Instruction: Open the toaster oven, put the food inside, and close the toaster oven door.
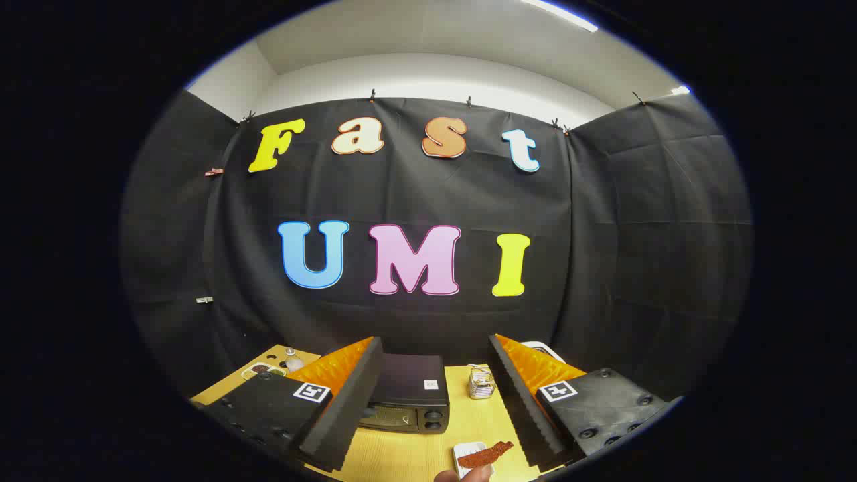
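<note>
Gripper view: the gripper [435, 402] is hovering above the wooden table [402, 455], its two fingers spread wide apart and gripping nothing. The toaster oven [410, 395] is sitting beyond the fingers at about 11 o'clock, door shut. The food [485, 454], a reddish strip, is lying on a small white plate [463, 452] at 5 o'clock, with a fingertip [462, 475] touching it. A small glass jar [481, 383] is standing at 1 o'clock.

The hand-held gripper [435, 402] hangs level, fingers spread wide, gripping nothing; a fingertip [462, 475] shows below them.
</note>
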`<state>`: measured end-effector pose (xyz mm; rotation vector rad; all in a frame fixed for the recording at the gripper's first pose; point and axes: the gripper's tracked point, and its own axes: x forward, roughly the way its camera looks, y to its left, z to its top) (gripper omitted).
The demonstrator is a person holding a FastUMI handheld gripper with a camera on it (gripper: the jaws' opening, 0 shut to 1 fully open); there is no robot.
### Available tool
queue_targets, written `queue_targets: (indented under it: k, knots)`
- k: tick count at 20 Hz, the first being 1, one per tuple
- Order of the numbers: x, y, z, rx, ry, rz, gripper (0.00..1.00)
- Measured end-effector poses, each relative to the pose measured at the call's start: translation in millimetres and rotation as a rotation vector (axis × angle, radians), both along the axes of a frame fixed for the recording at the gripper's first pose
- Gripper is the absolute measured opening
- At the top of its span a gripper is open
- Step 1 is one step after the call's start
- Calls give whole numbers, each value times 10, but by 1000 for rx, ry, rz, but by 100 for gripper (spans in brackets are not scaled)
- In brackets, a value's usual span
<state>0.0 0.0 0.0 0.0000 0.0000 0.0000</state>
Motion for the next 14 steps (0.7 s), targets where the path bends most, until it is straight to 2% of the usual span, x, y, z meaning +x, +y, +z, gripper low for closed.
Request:
queue_targets:
  k: [14]
  knots:
    - [25,256,-74,2,11,30,97]
